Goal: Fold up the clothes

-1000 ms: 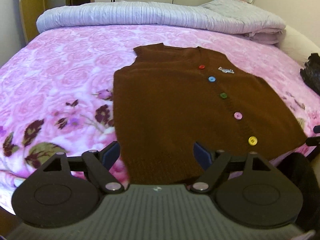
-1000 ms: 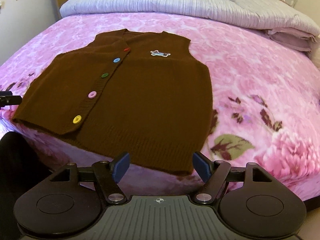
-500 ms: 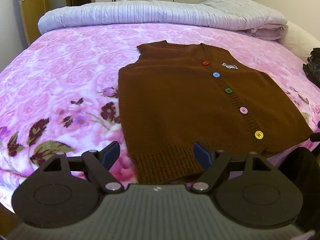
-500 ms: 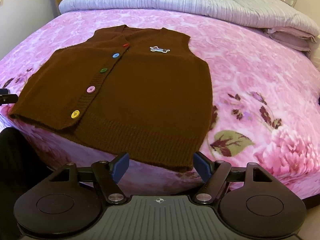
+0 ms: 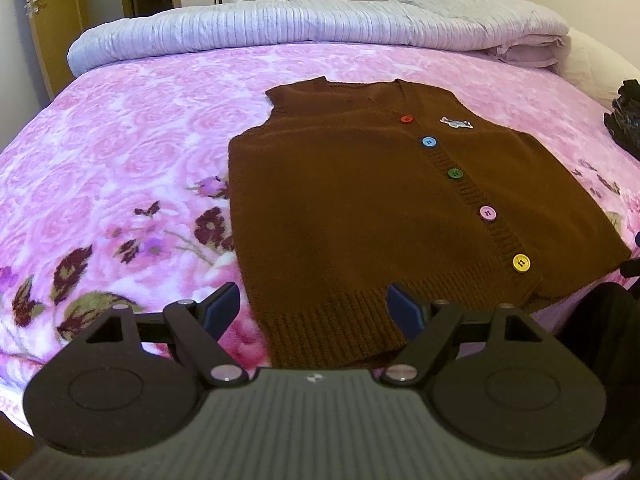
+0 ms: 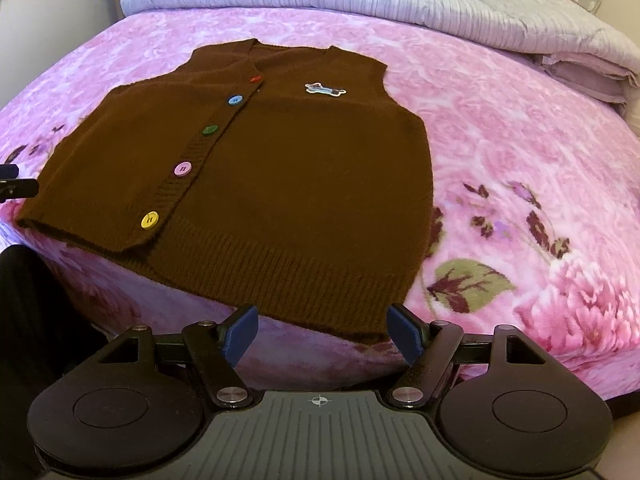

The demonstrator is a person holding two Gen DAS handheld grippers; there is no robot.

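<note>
A brown knitted vest point(image 5: 360, 208) with several coloured buttons and a small patch lies flat, front up, on the pink floral bed; it also shows in the right wrist view point(image 6: 288, 184). Its ribbed hem hangs slightly over the near bed edge. My left gripper point(image 5: 313, 311) is open and empty, just in front of the hem's left corner. My right gripper point(image 6: 322, 331) is open and empty, just in front of the hem's right corner, below the cloth.
The pink floral blanket point(image 5: 120, 168) covers the bed. A folded lilac quilt point(image 5: 320, 20) lies along the far side. A dark object point(image 5: 624, 116) sits at the right edge. A wooden door point(image 5: 44, 20) stands at the far left.
Both grippers have pulled back and risen a little; the vest hem now shows farther from the fingers. The vest lies unmoved and both grippers stay open.
</note>
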